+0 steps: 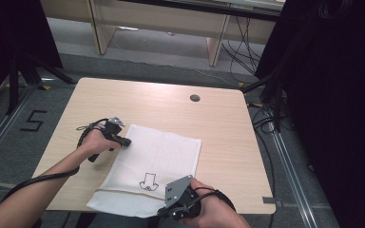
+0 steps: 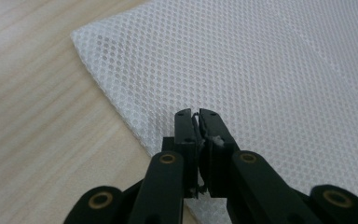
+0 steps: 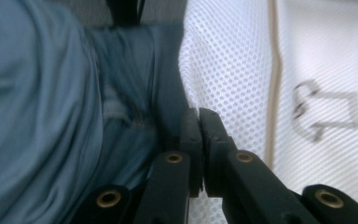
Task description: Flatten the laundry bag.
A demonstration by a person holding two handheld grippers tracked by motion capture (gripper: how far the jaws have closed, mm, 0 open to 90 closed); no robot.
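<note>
While both my grippers clamp the white mesh bag, it lies flat on the table, still unfolded. Left gripper, jaws closed, pinches the bag's 10 o'clock edge; right gripper, jaws closed, grips the 6 o'clock hem overhanging the table. Folding remains, I judge. No readable text; one black arrow outline.

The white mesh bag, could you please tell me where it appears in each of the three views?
High view: the white mesh bag lies at lower centre, its near end hanging over the table edge.
Left gripper view: it covers the upper right, its corner at upper left.
Right gripper view: it covers the right half.
Shared landmark: the black arrow mark appears in the high and right gripper views.
</note>
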